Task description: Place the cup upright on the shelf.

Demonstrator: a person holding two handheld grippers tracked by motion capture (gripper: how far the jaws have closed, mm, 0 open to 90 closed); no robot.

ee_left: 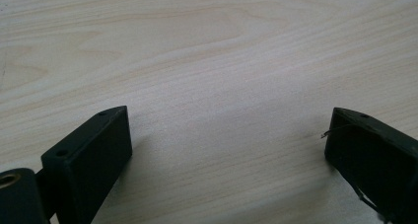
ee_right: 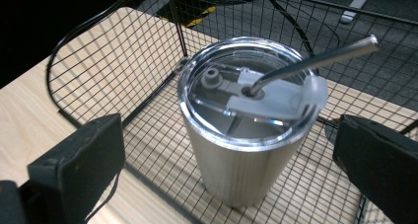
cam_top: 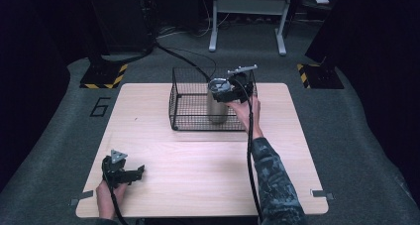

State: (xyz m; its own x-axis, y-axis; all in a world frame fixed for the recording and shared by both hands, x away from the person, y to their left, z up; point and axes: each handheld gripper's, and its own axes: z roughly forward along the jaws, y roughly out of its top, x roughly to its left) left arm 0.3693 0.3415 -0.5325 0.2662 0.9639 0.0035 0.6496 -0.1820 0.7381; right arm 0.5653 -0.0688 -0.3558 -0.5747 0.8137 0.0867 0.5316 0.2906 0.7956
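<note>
A steel tumbler point(cam_top: 217, 111) point(ee_right: 241, 155) with a clear lid point(ee_right: 222, 118) and a bent metal straw point(ee_right: 320, 58) stands upright inside a black wire basket point(cam_top: 174, 106) point(ee_right: 123, 51) at the back middle of the wooden table point(cam_top: 208, 175). My right gripper point(cam_top: 221, 92) point(ee_right: 229, 135) hovers over the tumbler's top, open, one jaw to each side of the cup and apart from it. Near the front left corner my left gripper point(cam_top: 137, 173) point(ee_left: 226, 130) rests low over bare wood, open, with nothing between its jaws.
The basket's walls rise around the tumbler on all sides. On the floor behind the table stand a white metal frame point(cam_top: 247, 17) and two hazard-striped base plates point(cam_top: 106, 79) point(cam_top: 317, 74). A black cable point(cam_top: 183, 56) runs across the floor.
</note>
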